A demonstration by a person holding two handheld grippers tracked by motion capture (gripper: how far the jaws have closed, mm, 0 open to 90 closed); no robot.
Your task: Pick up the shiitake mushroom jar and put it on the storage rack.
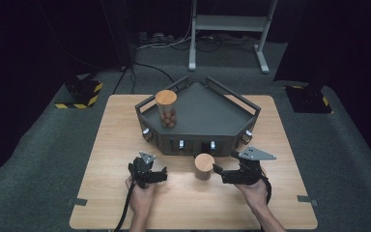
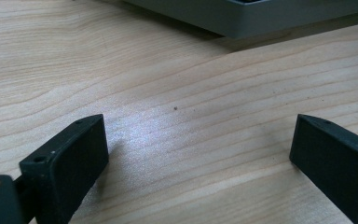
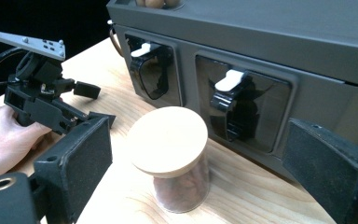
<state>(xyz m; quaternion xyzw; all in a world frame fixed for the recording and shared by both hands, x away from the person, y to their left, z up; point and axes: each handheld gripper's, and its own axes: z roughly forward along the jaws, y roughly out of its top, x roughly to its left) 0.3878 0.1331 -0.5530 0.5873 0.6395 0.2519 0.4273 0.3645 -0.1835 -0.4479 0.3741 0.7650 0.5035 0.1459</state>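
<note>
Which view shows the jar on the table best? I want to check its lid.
The right gripper view: the jar sits close between the open jaws, its wooden lid seated flat. The high view shows it small, before the tray.

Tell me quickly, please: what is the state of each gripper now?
Left gripper: open, holding nothing, over bare table.
Right gripper: open, jaws either side of the lidded jar, not gripping it.

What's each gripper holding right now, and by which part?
Nothing. The left gripper is open over bare table. The right gripper is open around the jar on the table, jaws not touching it.
</note>
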